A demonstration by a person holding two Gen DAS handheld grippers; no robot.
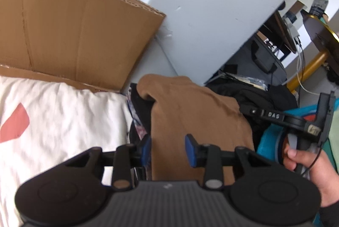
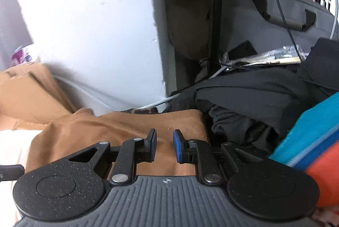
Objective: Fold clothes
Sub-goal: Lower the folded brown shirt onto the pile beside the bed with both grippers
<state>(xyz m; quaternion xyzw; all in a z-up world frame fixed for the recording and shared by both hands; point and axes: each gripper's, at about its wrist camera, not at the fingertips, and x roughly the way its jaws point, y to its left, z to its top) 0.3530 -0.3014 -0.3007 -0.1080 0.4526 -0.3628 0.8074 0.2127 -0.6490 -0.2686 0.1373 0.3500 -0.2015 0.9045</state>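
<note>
Left hand-held gripper (image 1: 167, 150) open above brown garment (image 1: 190, 116), blue pads (image 1: 190, 149) clear of cloth; right hand-held gripper (image 2: 164, 147) likewise parted, nothing pinched. Garment soft, matte, fleecy, lying folded beside white bedsheet (image 1: 63, 121) edge, below cardboard box (image 1: 80, 36). Advised: pinch one layer at edge, lift evenly.

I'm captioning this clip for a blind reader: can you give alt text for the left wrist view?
The left hand-held gripper hovers with open jaws over a brown garment lying beside a white sheet. A cardboard box stands behind, and a hand at right holds the other hand-held gripper.
</note>
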